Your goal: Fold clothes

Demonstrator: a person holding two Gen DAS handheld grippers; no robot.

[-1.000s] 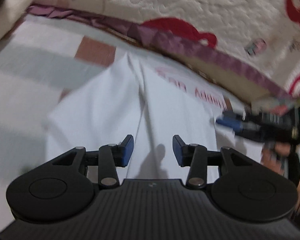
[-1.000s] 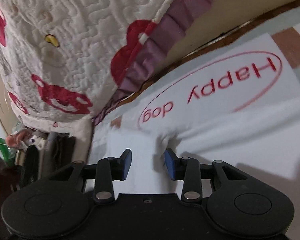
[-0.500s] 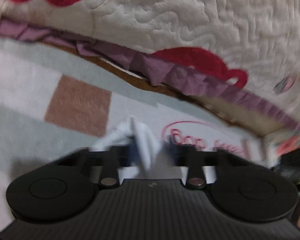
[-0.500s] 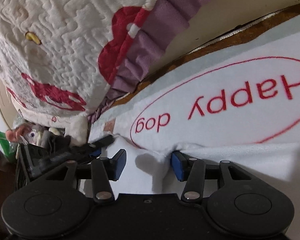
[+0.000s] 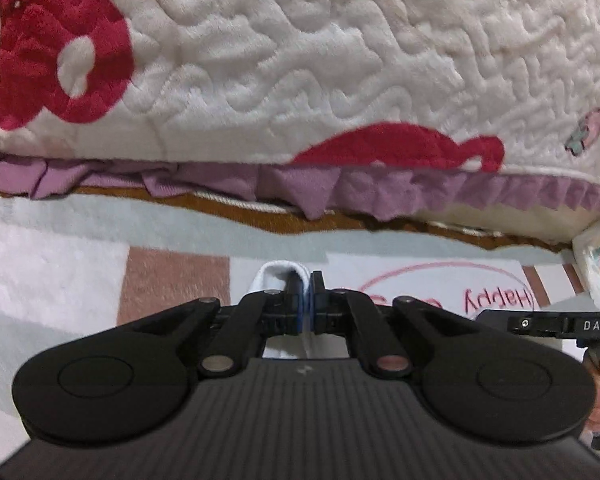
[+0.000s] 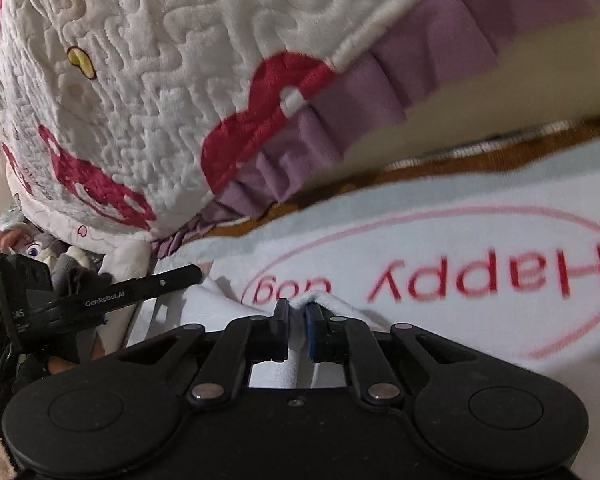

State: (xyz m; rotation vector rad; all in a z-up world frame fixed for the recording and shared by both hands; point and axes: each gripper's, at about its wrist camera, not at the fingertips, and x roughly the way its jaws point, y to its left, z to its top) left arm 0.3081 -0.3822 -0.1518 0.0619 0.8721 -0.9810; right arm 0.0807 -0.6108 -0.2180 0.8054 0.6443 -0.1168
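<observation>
The white T-shirt (image 5: 428, 280) lies flat on a blanket (image 5: 52, 264) with pale grey, white and dusty-pink blocks, filling the lower middle of both wrist views. Its red "Happy dog" print (image 6: 488, 276), ringed by a red oval, reads upside down in both views.

In the left wrist view, a folded white edge of the shirt (image 5: 278, 276) rises in a small loop at the centre of the frame, right at the tips of the left gripper (image 5: 306, 304). Its fingers (image 5: 296, 312) are drawn almost together, with only a thin strip of white cloth between the blue pads, so they pinch that fold. The right gripper (image 5: 548, 324) shows at the right edge of this frame, just beside the print.

In the right wrist view, a small peak of white fabric (image 6: 300, 302) sits at the lower centre, directly between the tips of the right gripper (image 6: 297, 320). Its fingers (image 6: 314, 332) are narrow, closed on that pinch of cloth, which runs down between them toward the gripper body. The left gripper (image 6: 112, 296) reaches in from the left of the frame (its side reads "GenRobot.AI"), its tip beside the shirt's edge.

Behind the shirt, across the top of both frames, hangs a cream quilted bedspread (image 5: 300, 60) with red shapes and a purple ruffle (image 5: 380, 192). A plush toy (image 6: 28, 244) sits at the far left of the right wrist view.
</observation>
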